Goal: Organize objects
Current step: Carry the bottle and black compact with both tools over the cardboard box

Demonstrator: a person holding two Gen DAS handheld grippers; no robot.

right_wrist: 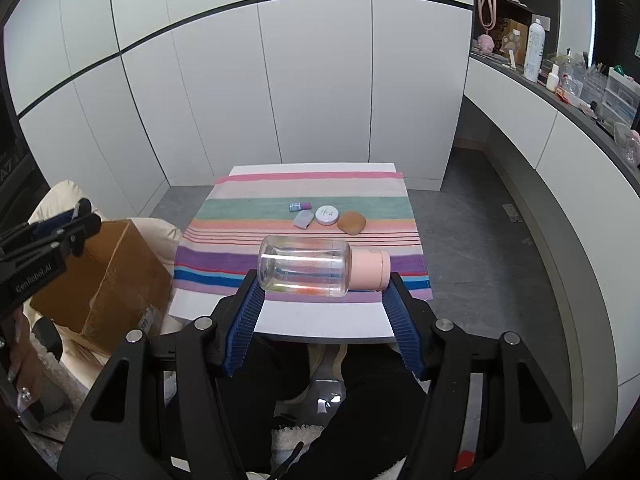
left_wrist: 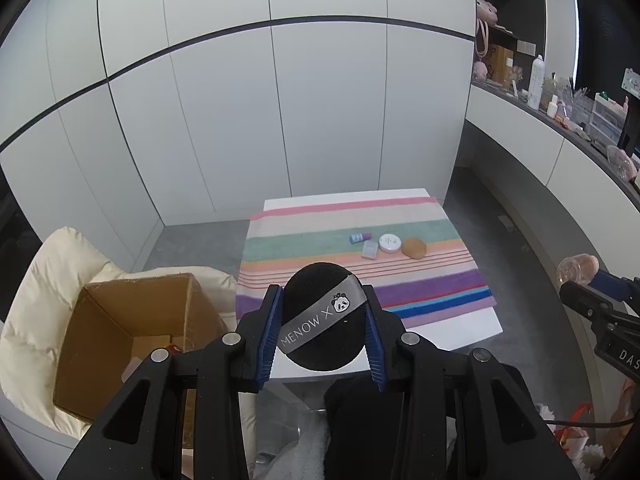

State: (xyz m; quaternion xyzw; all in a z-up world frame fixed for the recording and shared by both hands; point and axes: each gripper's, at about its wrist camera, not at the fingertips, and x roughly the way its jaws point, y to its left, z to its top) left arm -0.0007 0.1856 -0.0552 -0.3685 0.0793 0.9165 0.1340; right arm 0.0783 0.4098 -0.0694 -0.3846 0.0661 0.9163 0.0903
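Clamped between the narrowly set fingers of the left gripper (left_wrist: 325, 320), a soft black round powder puff (left_wrist: 324, 316) is held above the table edge; it is judged light and compressible. A clear plastic bottle with pink cap (right_wrist: 320, 266) is gripped endwise by the half-open right gripper (right_wrist: 324, 292); it is judged slippery.

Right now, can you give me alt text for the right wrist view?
The right gripper holds a clear bottle with a pink cap crosswise in its jaws, above the near edge of a striped cloth. Four small items sit mid-cloth; an open cardboard box stands at left.
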